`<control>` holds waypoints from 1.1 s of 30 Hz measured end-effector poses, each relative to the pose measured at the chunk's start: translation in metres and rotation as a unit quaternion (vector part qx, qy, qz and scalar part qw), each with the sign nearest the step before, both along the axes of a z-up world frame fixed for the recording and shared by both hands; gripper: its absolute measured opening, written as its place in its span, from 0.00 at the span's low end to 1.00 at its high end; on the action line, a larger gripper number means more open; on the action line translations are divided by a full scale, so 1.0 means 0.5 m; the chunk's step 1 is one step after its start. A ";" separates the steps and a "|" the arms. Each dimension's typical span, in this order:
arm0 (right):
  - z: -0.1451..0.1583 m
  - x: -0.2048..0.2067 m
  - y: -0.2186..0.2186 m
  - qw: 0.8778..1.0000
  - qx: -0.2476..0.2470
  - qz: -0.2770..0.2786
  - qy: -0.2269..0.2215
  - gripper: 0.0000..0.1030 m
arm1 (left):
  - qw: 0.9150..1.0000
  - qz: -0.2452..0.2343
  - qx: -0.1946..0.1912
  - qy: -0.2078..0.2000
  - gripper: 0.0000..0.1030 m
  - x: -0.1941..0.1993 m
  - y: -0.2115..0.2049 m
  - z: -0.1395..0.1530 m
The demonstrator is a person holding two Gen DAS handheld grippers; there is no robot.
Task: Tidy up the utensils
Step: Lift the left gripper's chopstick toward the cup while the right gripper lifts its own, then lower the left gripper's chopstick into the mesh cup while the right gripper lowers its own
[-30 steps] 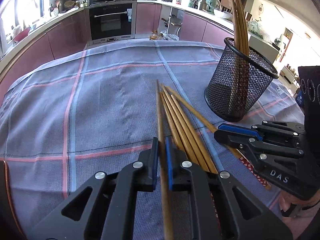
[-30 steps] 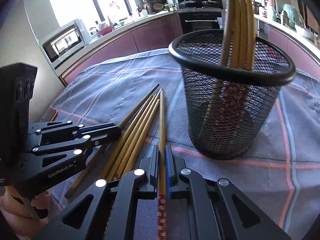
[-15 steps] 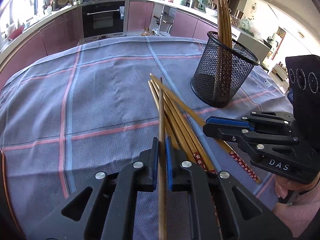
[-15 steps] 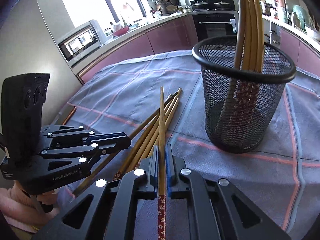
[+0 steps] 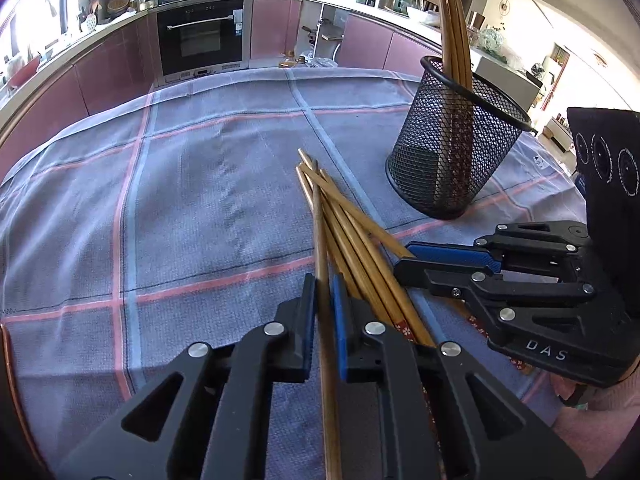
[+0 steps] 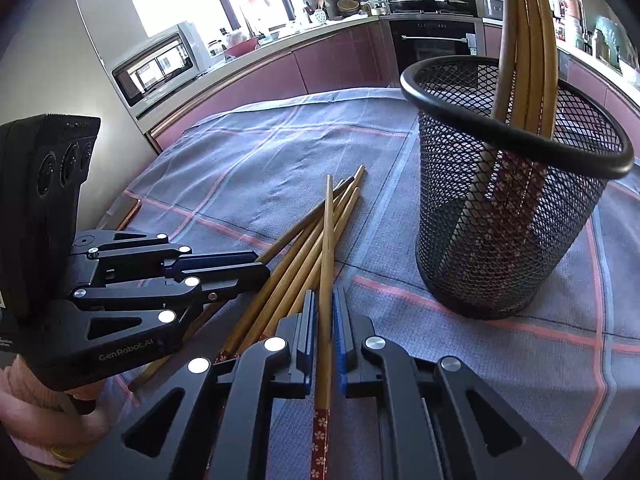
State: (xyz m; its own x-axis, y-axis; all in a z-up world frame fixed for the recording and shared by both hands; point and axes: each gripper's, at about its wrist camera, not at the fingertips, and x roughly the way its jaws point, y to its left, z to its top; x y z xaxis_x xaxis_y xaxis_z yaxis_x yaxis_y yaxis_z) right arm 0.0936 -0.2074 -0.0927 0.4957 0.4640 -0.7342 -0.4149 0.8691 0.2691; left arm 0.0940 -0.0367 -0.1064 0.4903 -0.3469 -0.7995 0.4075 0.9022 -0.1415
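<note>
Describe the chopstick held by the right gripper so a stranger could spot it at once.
On the checked cloth, left of the black mesh cup, lies a bundle of loose chopsticks. One chopstick is raised above that bundle, pinched between the blue pads of the right gripper. It alone crosses over the others, and its red flowered end points back toward the camera.

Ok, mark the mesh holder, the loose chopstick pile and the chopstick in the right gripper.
mesh holder (image 6: 496, 240): right wrist view, front mesh wall.
loose chopstick pile (image 5: 360, 220): left wrist view, mid-shafts.
chopstick in the right gripper (image 6: 328, 248): right wrist view, bare shaft ahead of the jaws.
</note>
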 end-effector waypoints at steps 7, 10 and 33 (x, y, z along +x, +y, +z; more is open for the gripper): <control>0.031 -0.021 -0.032 0.999 0.019 -0.001 -0.026 0.06 | 1.000 0.000 -0.016 -0.015 0.07 -0.014 0.007 0.030; 0.057 -0.035 -0.050 0.999 0.031 -0.004 -0.043 0.06 | 0.999 -0.003 -0.030 -0.027 0.07 -0.022 0.012 0.058; 0.204 -0.079 -0.162 0.985 0.090 -0.037 -0.142 0.06 | 0.983 -0.062 -0.137 -0.105 0.07 -0.093 0.035 0.260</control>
State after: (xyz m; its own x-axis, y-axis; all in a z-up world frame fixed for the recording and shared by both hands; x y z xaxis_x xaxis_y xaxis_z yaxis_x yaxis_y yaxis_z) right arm 0.0539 -0.2885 0.0091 0.7066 0.5295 -0.4694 -0.4338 0.8482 0.3038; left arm 0.0475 -0.0194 0.0235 0.5755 -0.6026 -0.5528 0.5576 0.7837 -0.2738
